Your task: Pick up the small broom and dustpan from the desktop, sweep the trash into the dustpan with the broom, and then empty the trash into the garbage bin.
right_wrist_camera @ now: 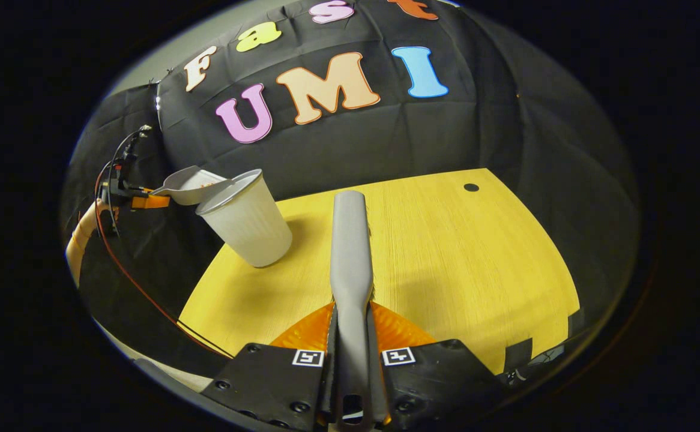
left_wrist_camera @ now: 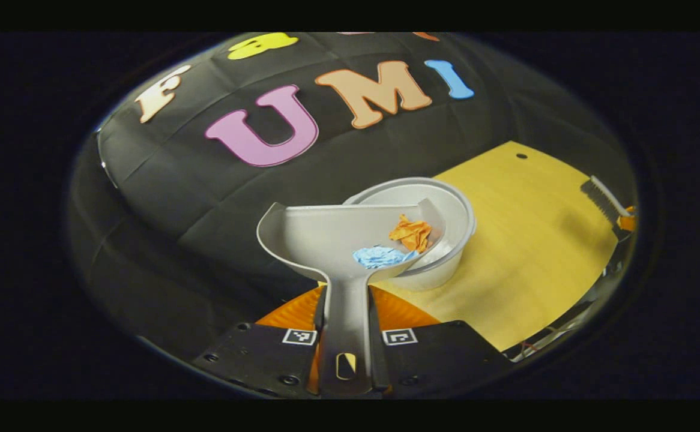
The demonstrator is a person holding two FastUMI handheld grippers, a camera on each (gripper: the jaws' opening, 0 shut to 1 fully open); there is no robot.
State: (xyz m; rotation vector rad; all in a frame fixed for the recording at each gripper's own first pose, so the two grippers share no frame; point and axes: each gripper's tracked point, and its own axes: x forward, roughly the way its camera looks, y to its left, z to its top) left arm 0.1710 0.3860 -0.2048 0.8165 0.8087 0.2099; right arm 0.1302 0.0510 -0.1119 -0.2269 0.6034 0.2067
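While the left gripper (left_wrist_camera: pixel 346 336) pinches the dustpan (left_wrist_camera: pixel 326 240) handle, the pan sits tilted over the garbage bin (left_wrist_camera: pixel 440 264) rim, orange scrap (left_wrist_camera: pixel 411 233) and blue scrap (left_wrist_camera: pixel 380 257) inside; bin at 1 o'clock on the yellow desktop (left_wrist_camera: pixel 524 252). Right gripper (right_wrist_camera: pixel 353 360) fingers clamp the broom (right_wrist_camera: pixel 350 252) handle, pointing to 12 o'clock above the desktop; bin at 10 o'clock, apart.

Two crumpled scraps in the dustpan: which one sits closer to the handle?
The blue scrap. It lies low in the dustpan, near where the handle starts; the orange scrap sits farther out, by the rim over the bin.

Grey dustpan (left_wrist_camera: pixel 326 237), orange (left_wrist_camera: pixel 411 233) and blue scraps (left_wrist_camera: pixel 380 256), seemingly white bin (left_wrist_camera: pixel 446 264), yellow desktop (left_wrist_camera: pixel 536 252)
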